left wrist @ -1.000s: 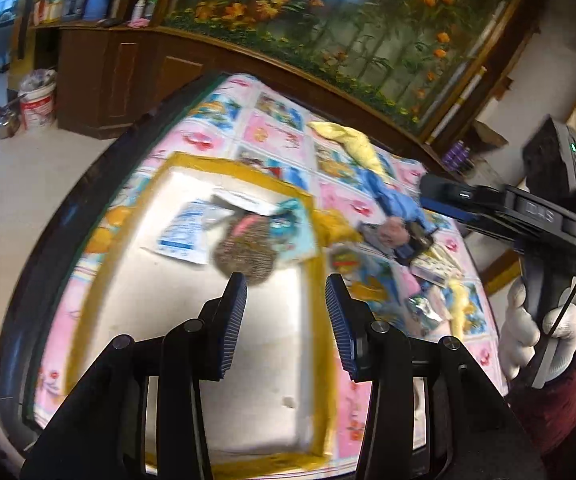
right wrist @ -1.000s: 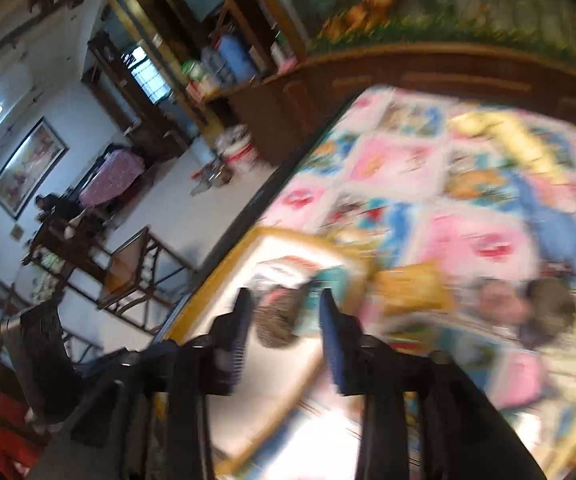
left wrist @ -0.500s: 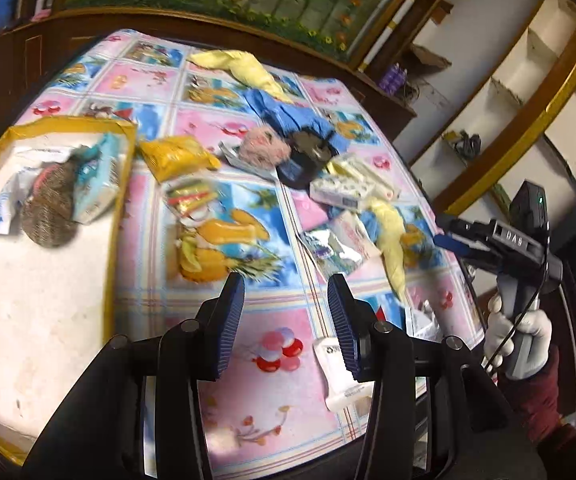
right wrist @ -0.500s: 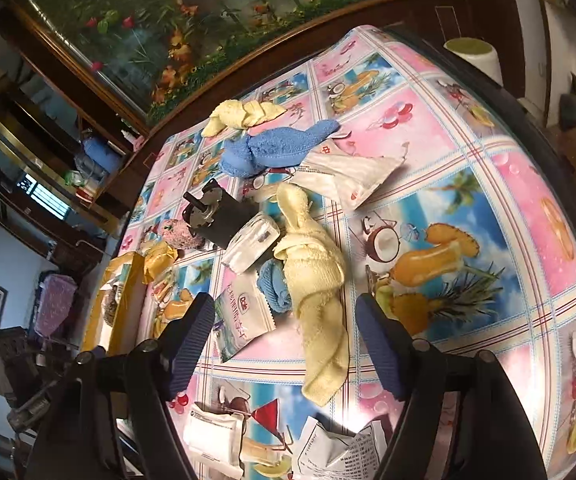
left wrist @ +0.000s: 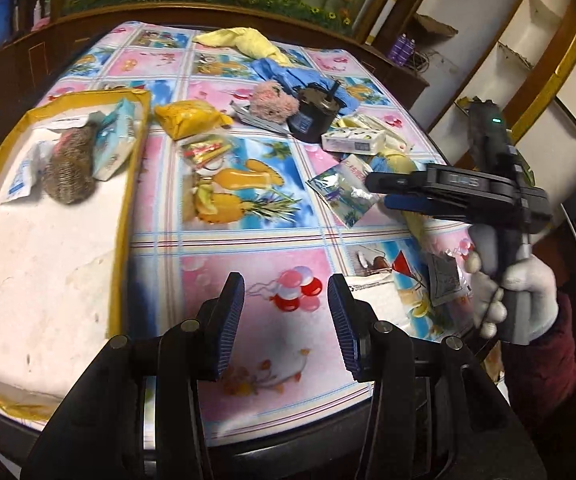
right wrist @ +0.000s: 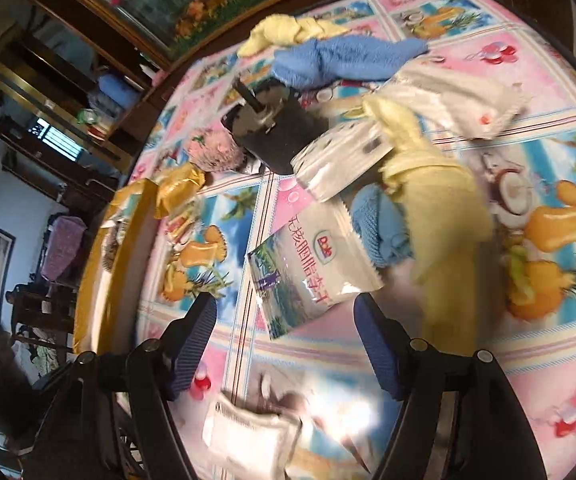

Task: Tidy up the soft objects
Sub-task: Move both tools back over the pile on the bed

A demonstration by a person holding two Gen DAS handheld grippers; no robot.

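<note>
A yellow-rimmed tray (left wrist: pixel 126 200) at the left holds a brown scrubber ball (left wrist: pixel 70 178), a tissue pack (left wrist: pixel 114 144) and a sachet. Soft things lie on the patterned tablecloth: a pink fuzzy ball (left wrist: pixel 272 102) (right wrist: pixel 216 150), a yellow cloth (left wrist: pixel 248 42), a blue towel (right wrist: pixel 339 62), a long yellow towel (right wrist: pixel 435 200), a yellow pouch (left wrist: pixel 188 122). My left gripper (left wrist: pixel 286 316) is open and empty above the table's near edge. My right gripper (right wrist: pixel 286 344) is open and empty above a Dole packet (right wrist: pixel 311 264); it also shows in the left wrist view (left wrist: pixel 375 190).
A black motor-like object (left wrist: pixel 311 110) (right wrist: pixel 272 132) stands mid-table next to a white tissue pack (left wrist: pixel 353 140). A white pack (right wrist: pixel 248 436) and small packets (left wrist: pixel 443 280) lie near the front edge. Wooden cabinets and shelves surround the table.
My left gripper has swung from over the tray to the table's near middle. My right gripper has dropped closer to the Dole packet and long yellow towel, jaws still wide.
</note>
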